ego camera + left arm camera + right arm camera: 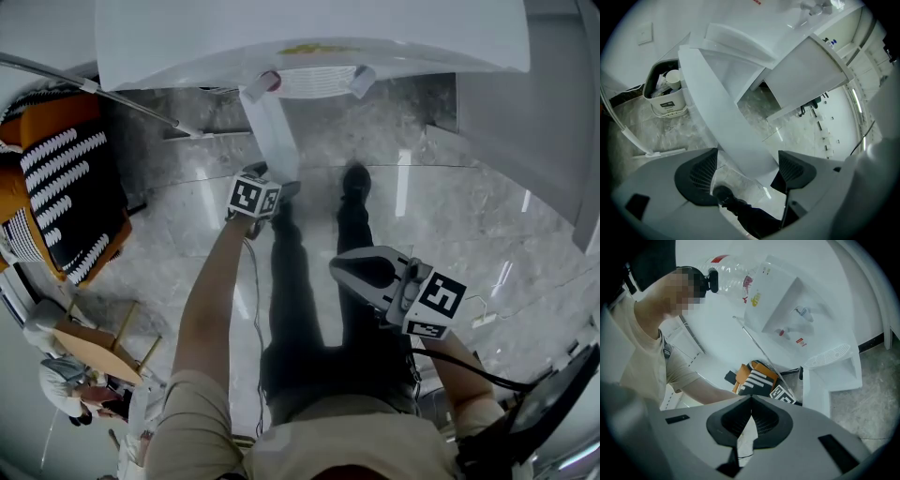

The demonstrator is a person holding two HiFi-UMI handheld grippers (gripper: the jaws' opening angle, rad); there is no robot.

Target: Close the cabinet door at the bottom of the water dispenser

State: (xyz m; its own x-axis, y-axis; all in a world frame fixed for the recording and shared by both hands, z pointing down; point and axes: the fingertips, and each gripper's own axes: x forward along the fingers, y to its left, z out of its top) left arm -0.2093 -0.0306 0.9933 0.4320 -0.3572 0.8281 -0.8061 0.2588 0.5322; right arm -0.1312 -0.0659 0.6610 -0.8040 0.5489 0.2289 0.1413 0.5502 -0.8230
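The white water dispenser [309, 37] fills the top of the head view, and its bottom cabinet door [274, 131] stands swung out, edge-on toward me. My left gripper [277, 187] sits at the door's free lower end. In the left gripper view the door [722, 117] runs diagonally down between the jaws, with the open cabinet [761, 96] behind it. The left gripper [747, 161] is open, its pads either side of the door's corner without pressing on it. My right gripper [361, 267] hangs back over my right leg. It [751, 401] is shut with nothing in it.
An orange and black striped cushion [66, 187] lies at the left. A white waste bin [665, 91] stands left of the dispenser. My legs and shoes [354, 178] are on the marble floor below. Another person [56, 375] and a wooden stool [98, 347] are at lower left.
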